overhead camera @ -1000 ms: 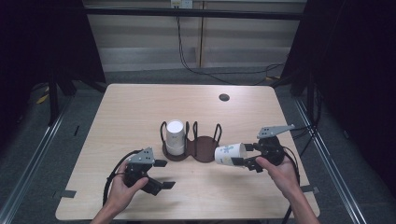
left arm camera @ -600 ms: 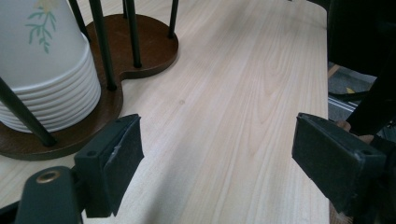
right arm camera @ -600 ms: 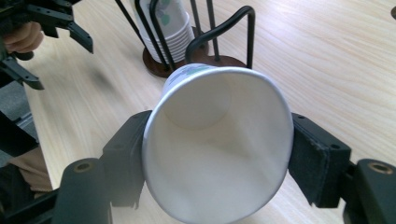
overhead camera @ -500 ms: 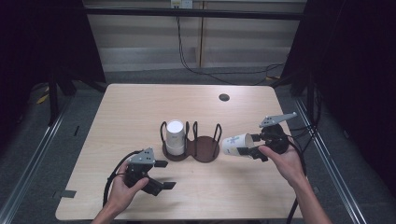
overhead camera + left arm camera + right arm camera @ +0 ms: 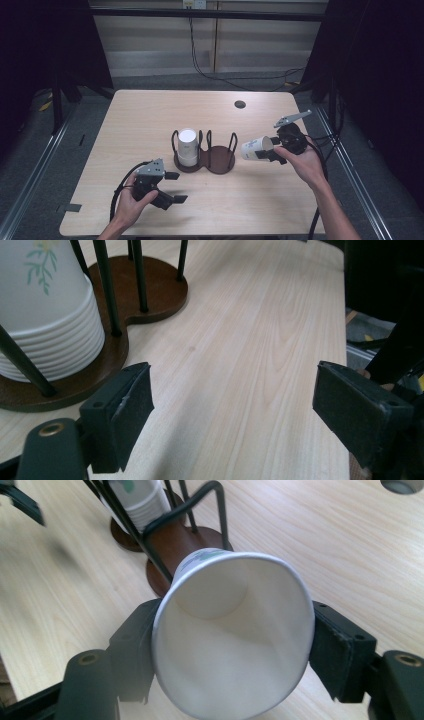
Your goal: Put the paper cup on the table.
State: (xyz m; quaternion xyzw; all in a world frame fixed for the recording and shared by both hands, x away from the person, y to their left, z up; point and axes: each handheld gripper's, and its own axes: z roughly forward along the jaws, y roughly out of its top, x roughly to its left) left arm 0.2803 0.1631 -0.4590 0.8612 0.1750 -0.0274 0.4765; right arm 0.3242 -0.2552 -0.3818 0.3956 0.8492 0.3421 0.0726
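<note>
On the table [image 5: 150,115], the dark two-bay holder [image 5: 205,161] stands at centre, its left bay filled by an upturned stack of cups [image 5: 188,147] and its right bay bare.

Your right gripper [image 5: 274,153] hangs just right of that bare bay, clamped across the rim end of a single paper cup [image 5: 256,148]; in the right gripper view the pads pinch the cup [image 5: 232,635] from both sides, bending its mouth to an oval. The cup lies on its side above the table, long axis roughly level, base pointing left toward the holder [image 5: 172,540] and mouth facing back at your hand. So the free bay lies to the left of the cup and a little below it, and your right hand is plainly the nearer one.

Judged from here, the cup must be tipped upright or upside down before it can drop between the posts.

Your left gripper [image 5: 170,187] sits low near the table's front edge, jaws wide apart and holding nothing, with the stack [image 5: 45,315] just ahead of it to the left.
</note>
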